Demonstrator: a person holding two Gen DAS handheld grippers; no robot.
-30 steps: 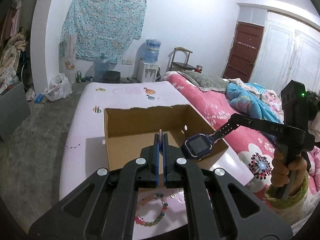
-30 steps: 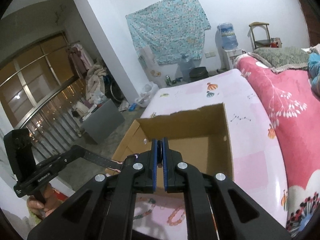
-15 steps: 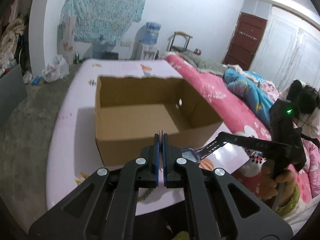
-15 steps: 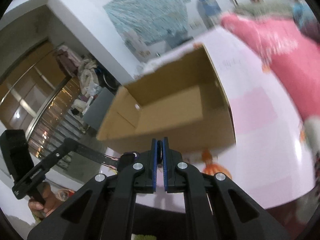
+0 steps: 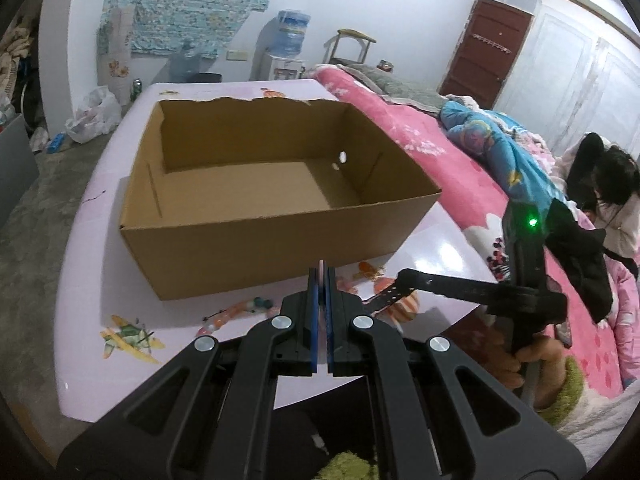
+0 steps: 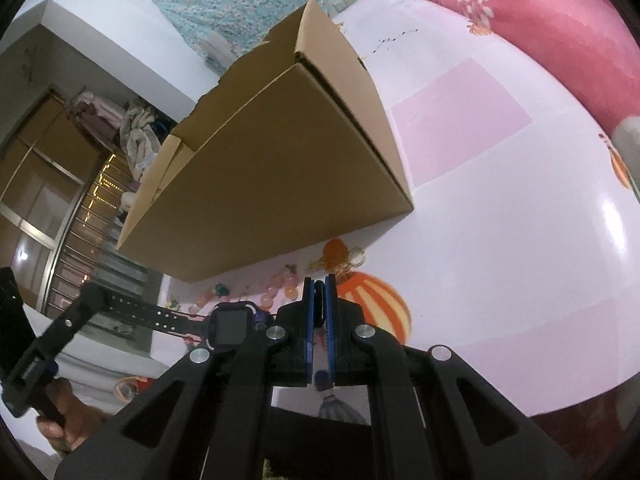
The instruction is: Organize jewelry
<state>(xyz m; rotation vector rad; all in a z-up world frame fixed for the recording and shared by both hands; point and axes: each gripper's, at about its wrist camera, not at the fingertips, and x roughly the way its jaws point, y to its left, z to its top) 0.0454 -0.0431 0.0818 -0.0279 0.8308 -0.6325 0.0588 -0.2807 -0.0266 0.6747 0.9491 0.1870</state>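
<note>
An open, empty cardboard box (image 5: 276,184) stands on the pink table (image 5: 88,264); in the right wrist view it (image 6: 280,168) fills the upper left. Both grippers hold one watch between them. My left gripper (image 5: 320,276) is shut on its pink-edged strap. My right gripper (image 6: 319,292) is shut on the other, black strap end. The purple watch face (image 6: 230,326) hangs between them, low before the box's front wall. A pink bead bracelet (image 6: 276,286) lies on the table by the box front, and shows in the left wrist view (image 5: 236,312).
A gold trinket (image 6: 340,260) lies beside the beads. A bed with a pink quilt (image 5: 460,168) runs along the table's right side. A person (image 5: 612,196) sits at the far right. The table's front edge is just below both grippers.
Both grippers have pulled back from above the box and dropped lower, toward the table's front edge, carrying the watch with them. The right view has tilted sharply.
</note>
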